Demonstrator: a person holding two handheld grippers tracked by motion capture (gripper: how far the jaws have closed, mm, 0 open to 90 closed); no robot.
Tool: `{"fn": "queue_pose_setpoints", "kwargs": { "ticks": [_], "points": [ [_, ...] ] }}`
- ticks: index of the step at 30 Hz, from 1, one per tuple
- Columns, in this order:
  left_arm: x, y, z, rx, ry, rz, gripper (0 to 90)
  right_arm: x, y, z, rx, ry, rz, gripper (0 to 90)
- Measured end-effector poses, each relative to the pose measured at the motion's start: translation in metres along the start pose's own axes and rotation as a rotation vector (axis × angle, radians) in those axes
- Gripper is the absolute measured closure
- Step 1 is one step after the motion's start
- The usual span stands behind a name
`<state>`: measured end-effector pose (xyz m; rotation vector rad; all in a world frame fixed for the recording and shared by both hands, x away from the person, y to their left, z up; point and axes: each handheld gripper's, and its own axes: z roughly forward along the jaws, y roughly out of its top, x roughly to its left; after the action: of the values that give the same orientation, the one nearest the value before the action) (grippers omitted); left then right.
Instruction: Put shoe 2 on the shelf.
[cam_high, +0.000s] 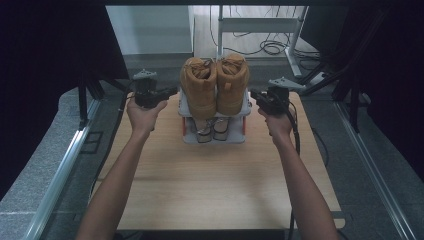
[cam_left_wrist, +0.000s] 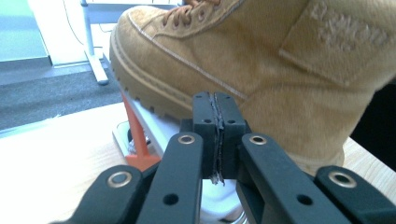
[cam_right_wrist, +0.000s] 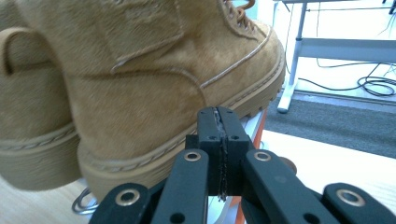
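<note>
On the table, either side of the rack: two hand-held grippers
Left gripper (cam_high: 167, 92): jaws pressed together with nothing between them, just beside the left boot's outer side
Right gripper (cam_high: 256, 94): jaws also clenched empty, just beside the right boot's outer side
Left boot (cam_high: 198, 85): tan, upright on the rack's top shelf, toe towards the person
Right boot (cam_high: 232, 82): tan, alongside the left one, touching it
Rack (cam_high: 214, 138): small, white with orange posts, standing on the table
Lower shelf: a pair of sandals (cam_high: 212, 128)
Table (cam_high: 210, 185): light wood
</note>
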<state>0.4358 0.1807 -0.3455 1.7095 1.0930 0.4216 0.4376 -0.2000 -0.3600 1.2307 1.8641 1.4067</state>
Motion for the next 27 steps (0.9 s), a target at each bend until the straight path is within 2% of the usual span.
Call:
{"fn": "queue_pose_setpoints", "kwargs": {
  "ticks": [3, 11, 19, 22, 27],
  "points": [
    [0.004, -0.005, -0.008, -0.002, -0.012, -0.002, 86.3, 0.0, -0.004, -0.005, 0.0, 0.019, 0.008, 88.2],
    [0.011, -0.026, -0.031, -0.015, -0.026, 0.004, 73.2, 0.0, -0.013, -0.022, -0.025, 0.057, 0.021, 81.1],
    [0.007, -0.052, -0.044, -0.01, -0.025, 0.032, 66.2, 0.001, -0.032, -0.036, -0.027, 0.09, 0.033, 72.6],
    [0.004, -0.064, -0.048, -0.001, -0.025, 0.048, 62.7, 0.002, -0.04, -0.04, -0.028, 0.091, 0.034, 67.5],
    [0.004, -0.087, -0.051, 0.02, -0.025, 0.052, 56.6, 0.002, -0.061, -0.049, -0.03, 0.072, 0.023, 58.9]
  ]
}}
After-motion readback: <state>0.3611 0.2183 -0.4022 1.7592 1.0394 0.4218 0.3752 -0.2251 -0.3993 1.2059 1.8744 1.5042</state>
